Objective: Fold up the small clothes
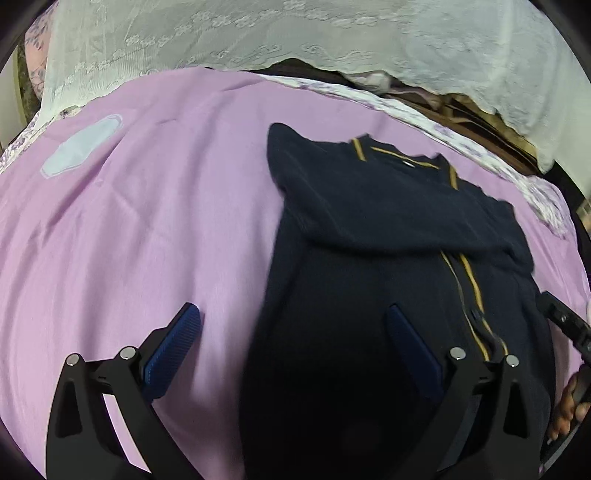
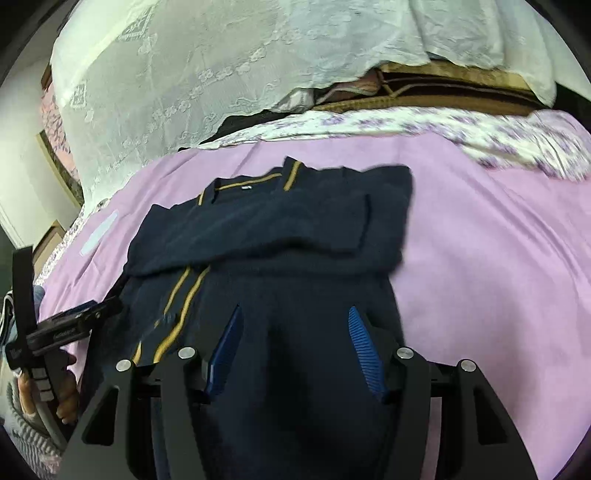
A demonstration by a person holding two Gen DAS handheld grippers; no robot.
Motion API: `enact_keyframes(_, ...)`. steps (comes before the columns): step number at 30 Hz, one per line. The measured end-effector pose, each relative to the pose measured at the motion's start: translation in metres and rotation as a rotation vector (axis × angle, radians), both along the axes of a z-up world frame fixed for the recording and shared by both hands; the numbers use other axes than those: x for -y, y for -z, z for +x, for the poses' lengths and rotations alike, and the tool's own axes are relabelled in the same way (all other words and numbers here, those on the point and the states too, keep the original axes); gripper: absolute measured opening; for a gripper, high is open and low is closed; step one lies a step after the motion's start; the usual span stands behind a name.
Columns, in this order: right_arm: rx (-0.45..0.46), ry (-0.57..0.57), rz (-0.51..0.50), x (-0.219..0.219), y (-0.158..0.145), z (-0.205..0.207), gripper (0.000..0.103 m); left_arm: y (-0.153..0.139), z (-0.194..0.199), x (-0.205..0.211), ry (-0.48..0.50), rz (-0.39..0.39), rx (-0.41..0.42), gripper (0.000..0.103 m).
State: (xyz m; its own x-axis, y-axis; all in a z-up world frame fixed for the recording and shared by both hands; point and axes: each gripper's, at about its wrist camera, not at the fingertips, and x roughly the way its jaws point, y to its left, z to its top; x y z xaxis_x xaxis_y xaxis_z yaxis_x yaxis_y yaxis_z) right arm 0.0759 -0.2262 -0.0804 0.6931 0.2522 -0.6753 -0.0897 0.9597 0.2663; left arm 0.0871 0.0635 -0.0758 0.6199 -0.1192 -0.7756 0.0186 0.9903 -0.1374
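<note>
A small navy jacket [image 1: 388,221] with yellow stripes along its zip and collar lies flat on the lilac sheet [image 1: 166,221], collar away from me. Both sleeves are folded across the chest. My left gripper [image 1: 291,317] hovers open over the jacket's lower left edge, one blue pad over the sheet and the other over the dark cloth. In the right wrist view the same jacket [image 2: 277,221] fills the middle. My right gripper [image 2: 295,314] is open above its lower half with nothing pinched. A hand [image 2: 66,398] holds the left tool at that view's left edge.
A white lace cloth [image 1: 295,33] hangs over the back of the bed. A floral border [image 2: 480,129] and a brown striped blanket [image 2: 443,92] lie behind the sheet. A pale patch [image 1: 81,144] marks the sheet at far left. Bare sheet [image 2: 498,258] lies right of the jacket.
</note>
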Motion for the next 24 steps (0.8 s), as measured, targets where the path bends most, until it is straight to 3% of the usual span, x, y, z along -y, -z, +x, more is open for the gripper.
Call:
enact_keyframes(7,-0.002,0.063,0.031,0.018,0.009,-0.041,0.087,0.003,-0.033,0.015,0.051,0.036,-0.006,0.098)
enact_keyframes(10,0.012,0.083,0.043,0.024,0.007,-0.051,0.089,0.005,-0.044,0.012,0.054,0.017,-0.014,0.098)
enact_keyframes(13,0.032,0.132,0.04,0.033,0.004,-0.061,0.1,0.006,-0.053,0.007,0.052,-0.016,-0.017,0.099)
enact_keyframes(19,0.021,0.159,0.054,0.047,0.009,-0.077,0.1,0.009,-0.07,0.0,0.062,-0.081,-0.036,0.099)
enact_keyframes(24,0.006,0.122,0.079,0.048,0.015,-0.091,0.099,0.009,-0.089,0.003,0.126,-0.127,-0.034,0.099)
